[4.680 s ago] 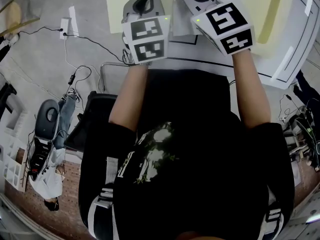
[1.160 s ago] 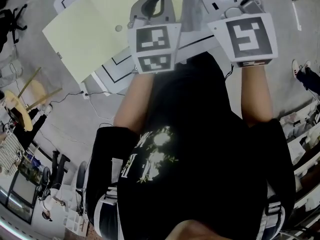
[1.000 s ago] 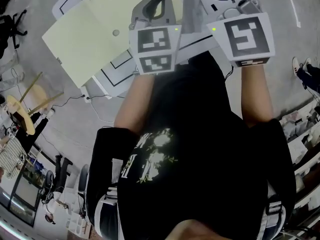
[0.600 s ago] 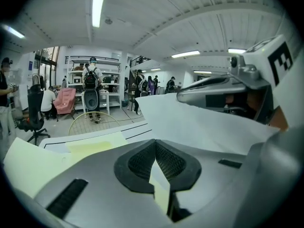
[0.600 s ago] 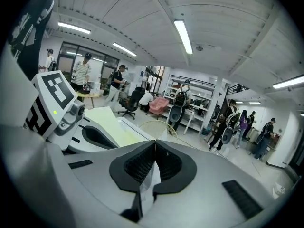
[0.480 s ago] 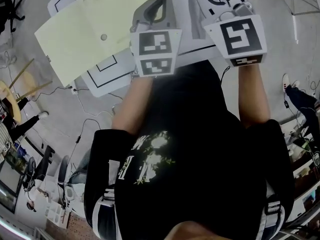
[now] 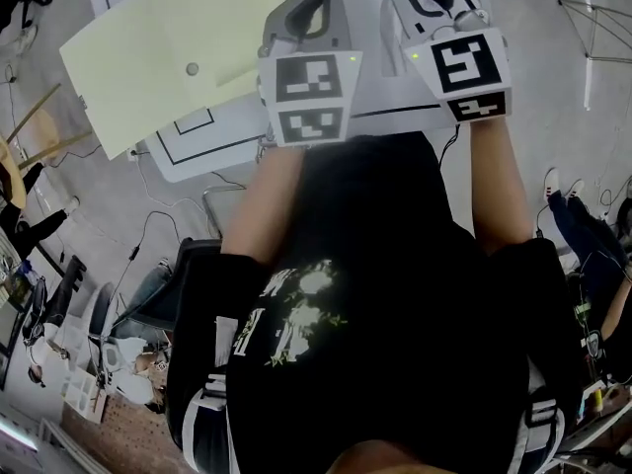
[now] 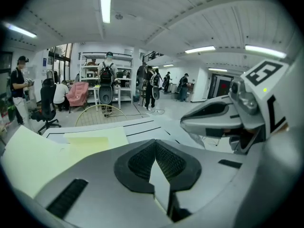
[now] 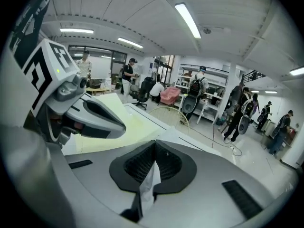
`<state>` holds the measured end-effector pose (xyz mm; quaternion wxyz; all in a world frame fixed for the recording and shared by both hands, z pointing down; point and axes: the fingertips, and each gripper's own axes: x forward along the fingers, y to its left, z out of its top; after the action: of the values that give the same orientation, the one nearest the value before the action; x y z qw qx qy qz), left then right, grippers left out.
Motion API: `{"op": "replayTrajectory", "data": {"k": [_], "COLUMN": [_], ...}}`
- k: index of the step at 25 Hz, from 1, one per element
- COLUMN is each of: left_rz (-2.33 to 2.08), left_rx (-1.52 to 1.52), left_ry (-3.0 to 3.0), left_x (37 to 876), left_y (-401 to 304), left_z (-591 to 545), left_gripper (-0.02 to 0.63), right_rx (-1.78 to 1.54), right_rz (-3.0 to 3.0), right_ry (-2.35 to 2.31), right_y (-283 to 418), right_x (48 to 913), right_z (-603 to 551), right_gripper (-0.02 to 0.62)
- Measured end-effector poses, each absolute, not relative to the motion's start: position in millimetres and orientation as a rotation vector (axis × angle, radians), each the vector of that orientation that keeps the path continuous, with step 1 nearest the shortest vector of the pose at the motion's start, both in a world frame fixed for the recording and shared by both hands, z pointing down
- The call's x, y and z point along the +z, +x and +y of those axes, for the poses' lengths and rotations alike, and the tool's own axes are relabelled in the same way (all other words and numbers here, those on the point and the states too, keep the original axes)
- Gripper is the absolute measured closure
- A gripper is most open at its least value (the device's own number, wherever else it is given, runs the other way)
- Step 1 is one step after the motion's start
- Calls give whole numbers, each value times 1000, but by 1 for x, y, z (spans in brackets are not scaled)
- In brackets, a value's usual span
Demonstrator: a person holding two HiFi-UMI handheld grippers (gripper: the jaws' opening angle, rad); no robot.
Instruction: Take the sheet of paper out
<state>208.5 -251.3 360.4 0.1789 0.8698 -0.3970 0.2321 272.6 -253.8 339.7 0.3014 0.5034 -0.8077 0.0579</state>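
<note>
Head view looks steeply down; gripper views face across the shared table (image 7: 225, 144).

Open lab/workshop: metal shelving (image 8: 122, 75), office chair (image 8: 47, 106), ceiling strip lights (image 8: 105, 4), ppl (image 8: 109, 74) w/ backpacks.

We held our left forearm (image 7: 265, 200) and right forearm (image 7: 494, 186) stretched forward, side by side | left gripper (image 8: 155, 144): jaws pressed together, pinching a thin white sheet (image 8: 159, 182) | right gripper (image 9: 154, 144): jaws closed on the same sheet | marker cubes faced up toward us
</note>
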Motion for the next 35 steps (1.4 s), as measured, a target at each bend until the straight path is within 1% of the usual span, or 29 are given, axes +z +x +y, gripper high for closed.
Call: {"op": "replayTrajectory", "data": {"k": [7, 14, 15, 16, 19, 22, 26, 30, 35], "left_rz": [-1167, -1227, -1234, -1240, -1248, -1253, -1274, -1316, -1346], "left_rx": [718, 744, 743, 741, 733, 728, 716, 682, 622], "left_ry": [2395, 2335, 2329, 2324, 2324, 2325, 2330, 2335, 2362], "left_x": [376, 386, 387, 387, 387, 387, 382, 373, 354], "left_y": [210, 201, 200, 199, 200, 199, 201, 199, 190], "left_z": [-249, -244, -244, -244, -244, -242, -238, -234, -229], "left_gripper": [604, 604, 604, 604, 604, 604, 604, 604, 604], "right_rx": [231, 263, 270, 274, 272, 265, 220, 166, 140], "right_rz": [-2165, -2229, -2234, -2238, -2248, -2268, -2312, -2387, -2418], "right_ry": [1239, 1194, 1194, 1190, 1173, 1197, 1280, 1377, 1419], "right_y": [274, 269, 268, 268, 267, 267, 268, 265, 256], "right_x": [392, 412, 413, 413, 413, 405, 382, 345, 322], "right_z": [-256, -253, -253, -253, -253, -251, -245, -238, -229], "right_gripper": [592, 590, 580, 533, 525, 544, 590, 595, 595]}}
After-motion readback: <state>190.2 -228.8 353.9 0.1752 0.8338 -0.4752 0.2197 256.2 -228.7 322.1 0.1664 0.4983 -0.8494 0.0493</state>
